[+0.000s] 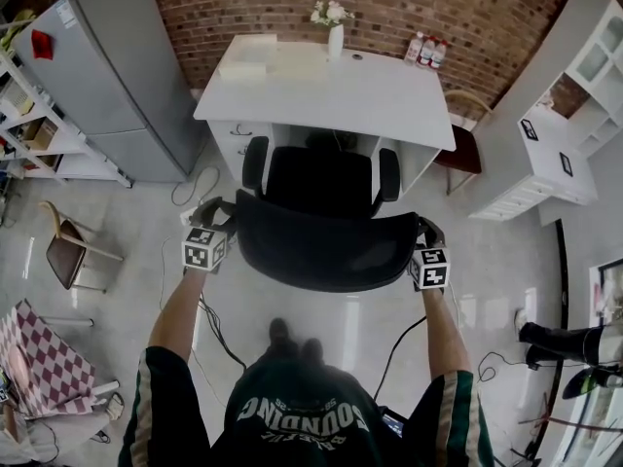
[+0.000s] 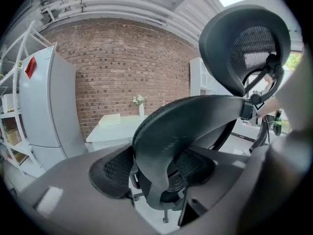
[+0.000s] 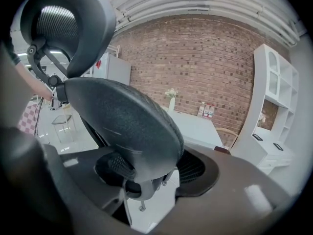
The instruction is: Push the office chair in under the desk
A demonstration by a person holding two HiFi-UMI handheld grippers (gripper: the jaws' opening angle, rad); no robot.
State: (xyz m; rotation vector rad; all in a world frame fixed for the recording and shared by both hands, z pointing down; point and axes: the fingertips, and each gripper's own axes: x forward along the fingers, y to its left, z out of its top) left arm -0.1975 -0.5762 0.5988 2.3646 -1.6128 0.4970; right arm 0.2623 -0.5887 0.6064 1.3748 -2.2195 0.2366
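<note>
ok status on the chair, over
Left gripper and right gripper both clamped on backrest edges. Office chair faces desk, seat front at its edge, not yet tucked in. Nothing seen in the way.

office chair point(image 1: 326, 217): one
desk point(image 1: 331, 90): one
grippers: two, the left gripper point(image 1: 216, 212) and the right gripper point(image 1: 428, 230)
side chairs: two, a brown chair point(image 1: 68, 251) on the open floor and a wooden chair point(image 1: 462, 149) beside the desk
fridge point(image 1: 117, 76): one
vase of flowers point(image 1: 334, 32): one
bottles point(image 1: 426, 52): three, on the desk
white cabinet point(image 1: 545, 144): one
</note>
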